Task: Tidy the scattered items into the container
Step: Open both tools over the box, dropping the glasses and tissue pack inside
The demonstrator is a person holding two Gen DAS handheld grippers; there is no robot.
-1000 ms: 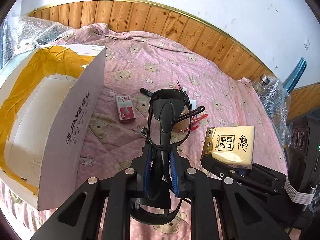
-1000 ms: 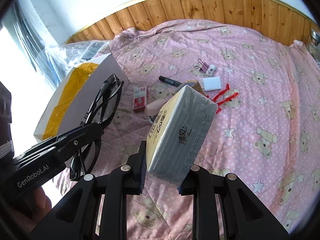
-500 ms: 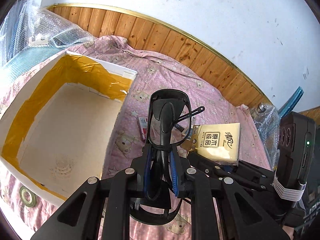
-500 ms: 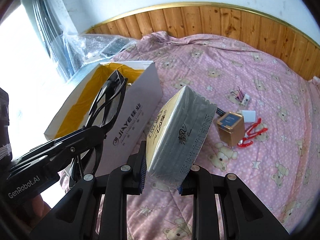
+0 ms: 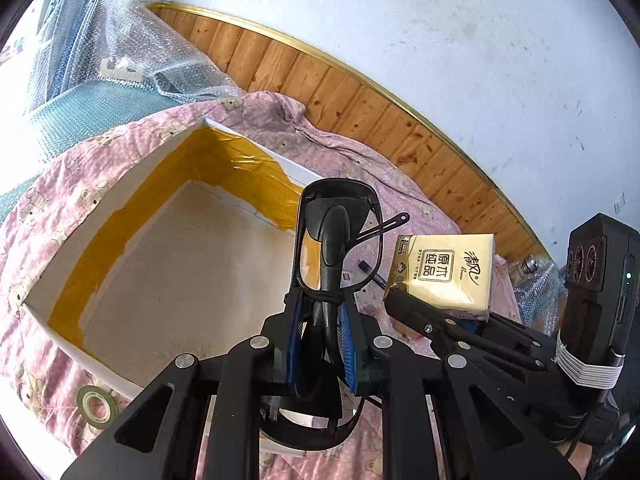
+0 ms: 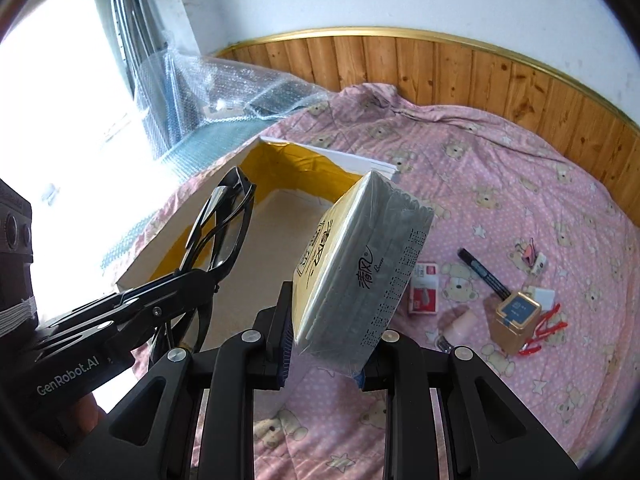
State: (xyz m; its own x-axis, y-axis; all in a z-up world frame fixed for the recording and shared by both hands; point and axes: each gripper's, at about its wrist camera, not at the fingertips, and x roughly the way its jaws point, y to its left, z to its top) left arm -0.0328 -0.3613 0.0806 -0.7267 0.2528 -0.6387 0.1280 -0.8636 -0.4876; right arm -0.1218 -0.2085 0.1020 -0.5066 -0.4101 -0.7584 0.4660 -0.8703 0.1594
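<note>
Hanging above the open cardboard box (image 5: 168, 264), a pair of black glasses (image 5: 338, 236) is clamped folded between the blue pads of the left gripper (image 5: 322, 320). A yellow tissue pack (image 6: 356, 264) is gripped on edge by the right gripper (image 6: 324, 354), just beside the glasses and over the box's near corner. The box, lined with yellow tape, is set on a pink bear-print quilt (image 6: 500, 184). Scattered on the quilt to the right are seen a black marker (image 6: 484, 272), a red-and-white small box (image 6: 425, 288), a gold cube (image 6: 516, 318) and red clips (image 6: 546, 326).
</note>
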